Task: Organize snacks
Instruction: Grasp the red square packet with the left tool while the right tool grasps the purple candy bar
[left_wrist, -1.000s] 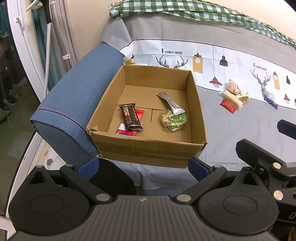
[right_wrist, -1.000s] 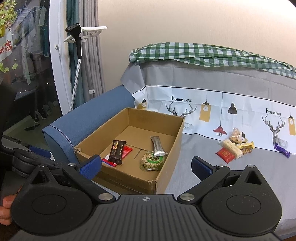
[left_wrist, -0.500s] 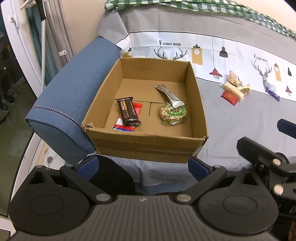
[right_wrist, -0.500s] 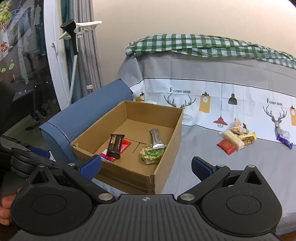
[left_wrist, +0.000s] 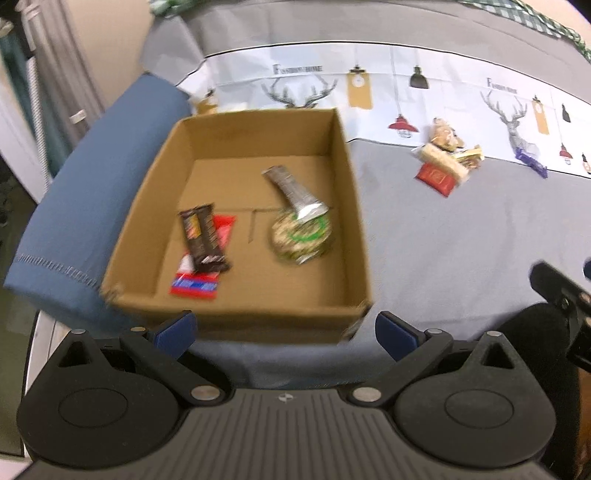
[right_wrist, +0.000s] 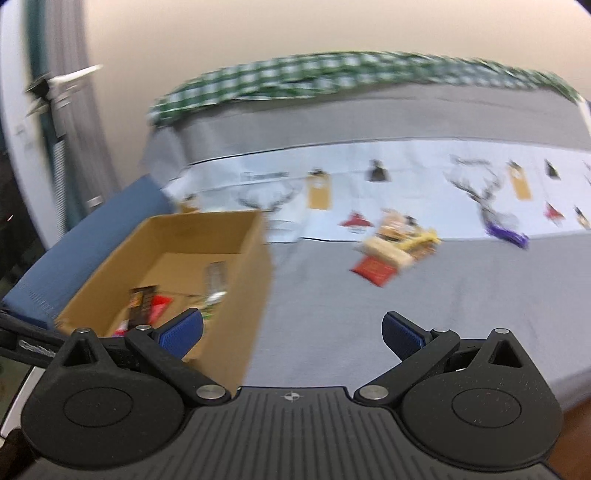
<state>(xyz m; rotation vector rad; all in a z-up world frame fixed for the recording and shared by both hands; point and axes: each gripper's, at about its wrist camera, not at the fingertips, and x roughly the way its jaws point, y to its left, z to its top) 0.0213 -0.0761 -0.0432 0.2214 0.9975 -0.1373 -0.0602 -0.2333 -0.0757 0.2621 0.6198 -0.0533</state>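
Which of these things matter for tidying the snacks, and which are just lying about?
Part of the job:
cardboard box
brown bar, red packet, silver stick and green round pack inside it
loose snack pile
purple packet

Just lying about:
blue cushion
printed grey cover
green checked cloth

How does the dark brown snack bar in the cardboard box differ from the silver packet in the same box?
The dark brown snack bar is brown with orange print; the silver packet is shiny grey. The bar lies on the left half of the cardboard box, on top of a red wrapper; the packet lies on the right half, one end resting on a round green-labelled snack. Both are long, narrow and lie flat.
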